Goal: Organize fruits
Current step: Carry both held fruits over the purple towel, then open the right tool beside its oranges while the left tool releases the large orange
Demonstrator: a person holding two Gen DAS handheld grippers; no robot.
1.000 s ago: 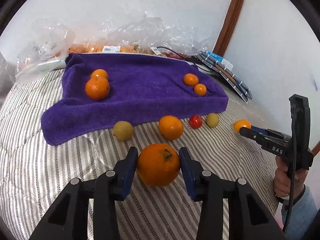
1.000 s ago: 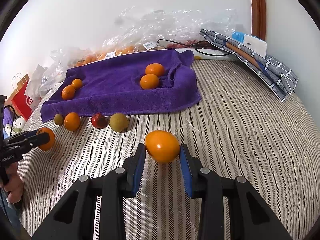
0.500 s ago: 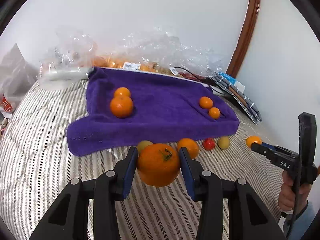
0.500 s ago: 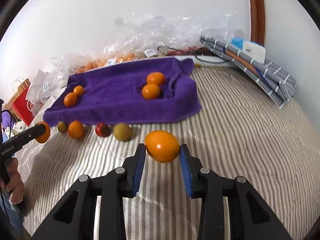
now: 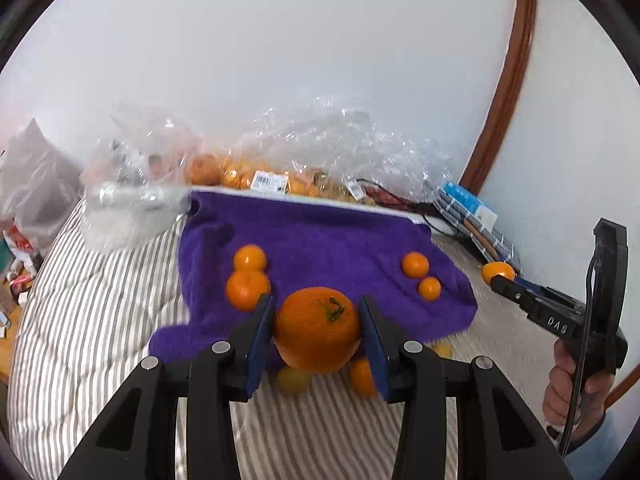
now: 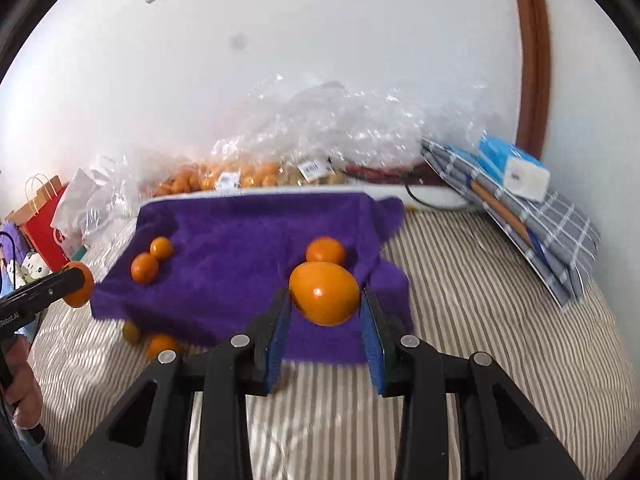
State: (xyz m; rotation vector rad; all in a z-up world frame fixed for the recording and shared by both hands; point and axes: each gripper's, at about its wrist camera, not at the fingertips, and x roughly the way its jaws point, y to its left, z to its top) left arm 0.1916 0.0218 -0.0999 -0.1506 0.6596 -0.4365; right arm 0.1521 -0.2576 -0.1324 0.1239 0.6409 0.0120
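My left gripper [image 5: 317, 330] is shut on a large orange [image 5: 316, 328] with a green stem, held above the near edge of the purple towel [image 5: 320, 236]. My right gripper [image 6: 324, 300] is shut on a smooth orange [image 6: 324, 292], held over the towel's [image 6: 240, 240] near right part. Two oranges [image 5: 247, 276] lie on the towel's left side and two small ones [image 5: 420, 274] on its right. A small green fruit [image 5: 292, 378] and an orange [image 5: 362, 374] lie on the striped bed below the left gripper.
Clear plastic bags of fruit [image 6: 248, 176] lie along the wall behind the towel. Folded checked cloth with a blue box [image 6: 516, 196] leans at the right. A red paper bag [image 6: 44, 224] stands beside the bed at the left. The striped bedcover [image 6: 480, 320] surrounds the towel.
Both grippers have risen and moved forward toward the towel, each still holding its orange. The loose fruits on the bed now sit low, partly behind the grippers.
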